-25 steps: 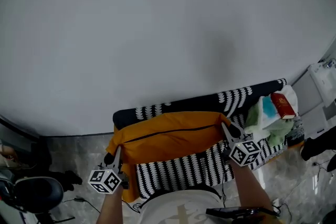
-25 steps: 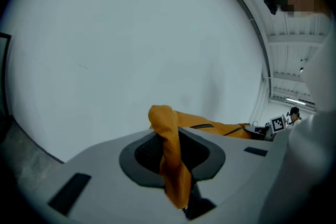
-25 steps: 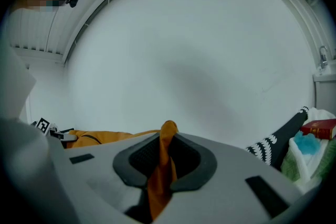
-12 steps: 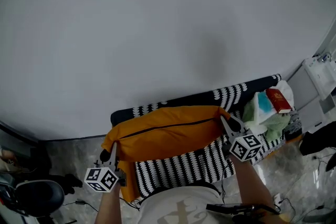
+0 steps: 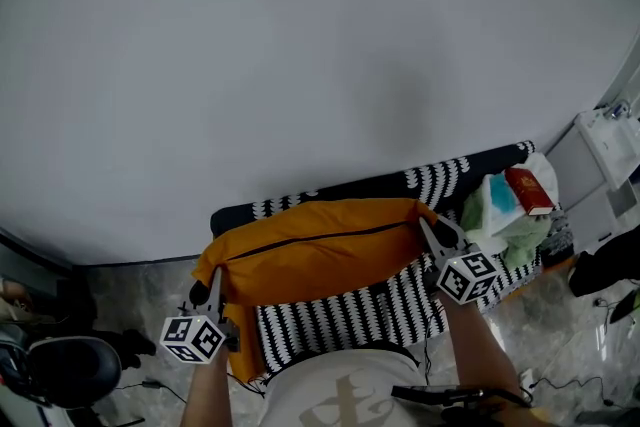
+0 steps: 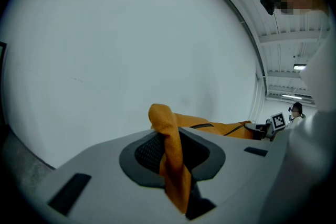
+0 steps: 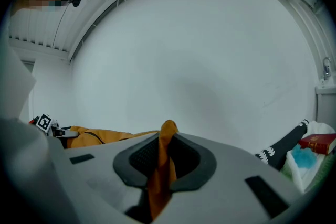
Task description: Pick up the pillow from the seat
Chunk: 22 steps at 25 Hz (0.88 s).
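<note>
An orange pillow (image 5: 312, 253) with a dark zip line hangs stretched between my two grippers, above the black-and-white patterned seat (image 5: 350, 323). My left gripper (image 5: 212, 283) is shut on the pillow's left corner; its orange fabric (image 6: 170, 157) is pinched between the jaws. At the pillow's right corner my right gripper (image 5: 432, 233) is shut too, with a fold of the cloth (image 7: 160, 168) clamped between the pads. The pillow (image 7: 100, 135) trails off to the left in the right gripper view.
A heap with a red book (image 5: 528, 190), blue and green cloth (image 5: 497, 212) lies at the seat's right end. A white appliance (image 5: 605, 150) stands far right. A plain white wall (image 5: 300, 55) fills the back. A dark round stool (image 5: 65, 370) sits at the lower left.
The pillow and both grippers have shifted slightly left and up in the head view since a second ago; both grips are unchanged.
</note>
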Motion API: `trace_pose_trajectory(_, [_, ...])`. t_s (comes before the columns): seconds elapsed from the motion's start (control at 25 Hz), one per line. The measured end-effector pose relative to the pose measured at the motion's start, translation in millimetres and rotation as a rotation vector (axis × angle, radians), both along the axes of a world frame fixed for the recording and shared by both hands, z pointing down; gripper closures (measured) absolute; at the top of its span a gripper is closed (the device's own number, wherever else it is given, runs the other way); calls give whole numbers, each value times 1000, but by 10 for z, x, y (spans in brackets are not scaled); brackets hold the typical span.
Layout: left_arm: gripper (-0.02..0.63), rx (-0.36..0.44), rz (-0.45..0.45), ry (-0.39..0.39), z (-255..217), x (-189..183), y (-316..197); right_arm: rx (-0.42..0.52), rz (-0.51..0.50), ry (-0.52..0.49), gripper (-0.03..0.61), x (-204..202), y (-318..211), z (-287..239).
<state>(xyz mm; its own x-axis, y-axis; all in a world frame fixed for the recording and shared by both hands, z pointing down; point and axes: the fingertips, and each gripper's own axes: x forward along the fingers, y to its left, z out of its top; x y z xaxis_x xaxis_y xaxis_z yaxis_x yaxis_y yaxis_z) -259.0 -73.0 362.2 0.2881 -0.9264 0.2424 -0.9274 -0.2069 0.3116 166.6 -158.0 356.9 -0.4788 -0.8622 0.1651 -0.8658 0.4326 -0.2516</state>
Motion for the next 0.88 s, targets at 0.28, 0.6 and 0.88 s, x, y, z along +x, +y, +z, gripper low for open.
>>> trace_pose_trajectory(0.28, [541,3,0,-5,-19,6,0,-3,0,-8,526,8,-14,-4])
trace_pose_trajectory(0.6, [541,-3,7,-7,-10,-7,-66,-11,3,-5,526,-2,-60,7])
trace_pose_trajectory(0.88, [541,-14,12,-7,18,18,-158,-23,3,-5,526,26,-144,40])
